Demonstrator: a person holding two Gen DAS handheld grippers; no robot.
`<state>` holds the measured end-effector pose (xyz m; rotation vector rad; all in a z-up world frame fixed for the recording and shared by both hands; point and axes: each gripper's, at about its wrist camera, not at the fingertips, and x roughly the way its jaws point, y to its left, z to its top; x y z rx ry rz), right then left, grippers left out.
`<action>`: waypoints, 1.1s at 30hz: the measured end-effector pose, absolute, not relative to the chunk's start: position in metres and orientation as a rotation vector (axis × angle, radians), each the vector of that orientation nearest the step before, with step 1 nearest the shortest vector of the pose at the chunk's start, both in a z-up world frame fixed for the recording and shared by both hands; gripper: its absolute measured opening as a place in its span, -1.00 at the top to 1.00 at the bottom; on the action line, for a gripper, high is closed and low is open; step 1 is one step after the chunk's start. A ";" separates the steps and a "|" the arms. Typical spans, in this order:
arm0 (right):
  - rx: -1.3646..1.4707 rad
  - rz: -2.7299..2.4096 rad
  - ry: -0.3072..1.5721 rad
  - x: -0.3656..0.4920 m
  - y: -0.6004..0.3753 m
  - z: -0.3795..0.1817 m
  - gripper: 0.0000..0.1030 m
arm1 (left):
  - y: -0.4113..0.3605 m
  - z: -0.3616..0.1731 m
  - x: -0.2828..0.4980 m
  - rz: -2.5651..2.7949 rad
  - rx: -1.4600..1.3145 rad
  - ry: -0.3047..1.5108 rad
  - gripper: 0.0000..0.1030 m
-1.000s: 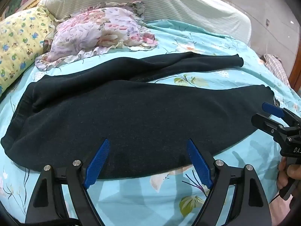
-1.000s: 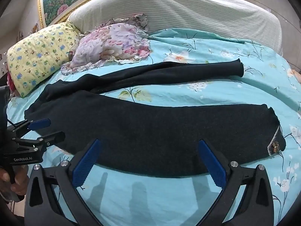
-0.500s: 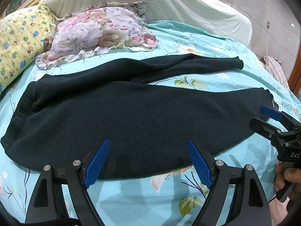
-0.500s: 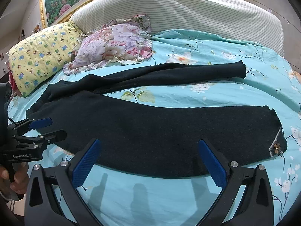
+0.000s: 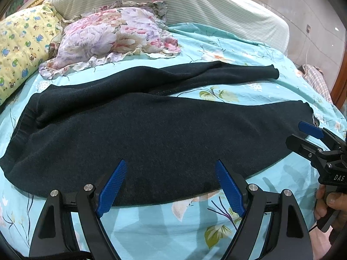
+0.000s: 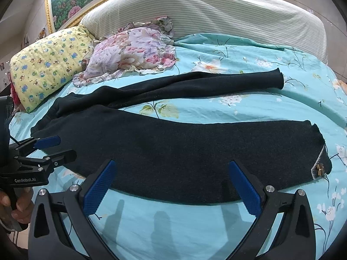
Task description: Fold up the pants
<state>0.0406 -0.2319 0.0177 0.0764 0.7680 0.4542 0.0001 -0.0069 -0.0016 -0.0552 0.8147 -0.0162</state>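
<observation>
Dark pants (image 5: 151, 134) lie flat on a turquoise flowered bedsheet (image 5: 162, 227), waistband to the left and both legs spread apart towards the right. My left gripper (image 5: 170, 166) is open over the near edge of the wide seat area, with nothing between its fingers. My right gripper (image 6: 171, 164) is open over the near leg (image 6: 195, 147), also holding nothing. That leg's cuff (image 6: 319, 169) shows a small ornament. Each gripper appears in the other's view: the right gripper (image 5: 303, 134) near the cuff, the left gripper (image 6: 52, 149) near the waistband.
A floral pillow (image 5: 112, 34) and a yellow patterned pillow (image 5: 19, 49) lie at the head of the bed, in front of a striped headboard (image 5: 195, 6). A plaid cloth (image 5: 316, 80) sits past the bed's right edge. A hand (image 5: 329, 201) holds the right gripper's handle.
Both grippers have only drifted slightly and stay open. The pants lie as before.
</observation>
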 end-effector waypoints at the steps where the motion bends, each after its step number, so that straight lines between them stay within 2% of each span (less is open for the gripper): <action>1: 0.077 0.456 0.768 0.041 -0.232 0.018 -0.99 | -0.007 -0.002 0.000 -0.017 -0.055 0.815 -0.64; 33: 0.086 0.459 0.768 0.041 -0.233 0.017 -0.99 | -0.005 -0.002 0.003 -0.030 -0.070 0.831 -0.64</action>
